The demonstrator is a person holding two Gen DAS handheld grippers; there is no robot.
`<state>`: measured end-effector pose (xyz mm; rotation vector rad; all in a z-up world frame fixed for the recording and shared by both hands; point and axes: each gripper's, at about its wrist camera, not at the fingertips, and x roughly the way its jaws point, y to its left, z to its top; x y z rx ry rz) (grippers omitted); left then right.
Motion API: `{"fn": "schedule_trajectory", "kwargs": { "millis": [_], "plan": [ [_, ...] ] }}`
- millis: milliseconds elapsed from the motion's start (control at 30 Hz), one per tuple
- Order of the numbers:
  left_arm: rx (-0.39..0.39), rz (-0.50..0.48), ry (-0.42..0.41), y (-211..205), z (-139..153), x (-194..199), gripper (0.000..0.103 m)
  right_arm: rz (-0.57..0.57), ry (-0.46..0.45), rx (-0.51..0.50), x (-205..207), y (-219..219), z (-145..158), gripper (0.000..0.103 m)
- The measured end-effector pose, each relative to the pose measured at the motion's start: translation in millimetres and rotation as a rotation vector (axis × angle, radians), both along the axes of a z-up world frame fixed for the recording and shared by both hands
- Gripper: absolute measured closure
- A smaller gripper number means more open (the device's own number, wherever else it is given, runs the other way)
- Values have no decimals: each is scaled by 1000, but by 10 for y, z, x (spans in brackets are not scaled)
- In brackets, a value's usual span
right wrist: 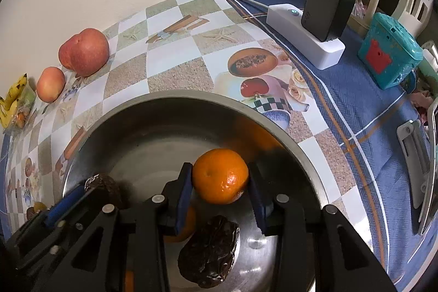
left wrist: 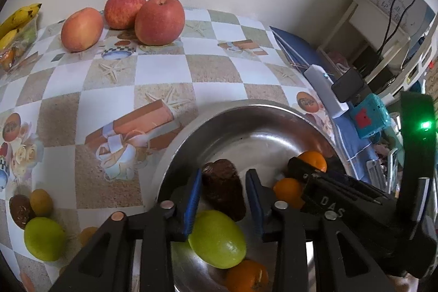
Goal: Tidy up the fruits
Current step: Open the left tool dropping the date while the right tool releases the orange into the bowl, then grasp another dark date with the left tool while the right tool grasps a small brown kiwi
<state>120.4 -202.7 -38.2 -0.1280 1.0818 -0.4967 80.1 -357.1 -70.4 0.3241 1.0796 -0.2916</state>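
Right gripper [right wrist: 220, 181], lower centre, pads clamping a round, firm, slippery orange mandarin [right wrist: 220, 175] across its widest part; left gripper [left wrist: 223, 193] parted around a wrinkled dark brown fruit [left wrist: 223, 188], not pressing.

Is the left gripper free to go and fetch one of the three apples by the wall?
Probably yes. The left gripper stands open over the steel bowl, a dark date loose between its fingers. The checked tablecloth toward the apples lies bare, so nothing seems to block it.
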Motion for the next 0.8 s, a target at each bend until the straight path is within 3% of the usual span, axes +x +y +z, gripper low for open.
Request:
{"fn": "schedule_trajectory", "kwargs": {
  "millis": [33, 100, 400, 667, 733, 800],
  "plan": [
    [-3, 1, -2, 6, 25, -10, 53, -3, 3, 0, 3, -2, -1, 61],
    [-18, -1, -6, 26, 91, -43, 53, -9, -3, -8, -12, -1, 37, 55],
    [-15, 30, -10, 268, 385, -193, 48, 36, -67, -58, -185, 177, 404, 51],
    [91, 128, -15, 715, 419, -270, 47, 90, -37, -40, -207, 468, 500, 51],
    [132, 158, -8, 839, 376, -268, 33, 89, -6, -30, -164, 531, 470, 51],
    [159, 196, 18, 988, 313, -240, 27, 79, 20, -12, -116, 575, 435, 47]
  ]
}}
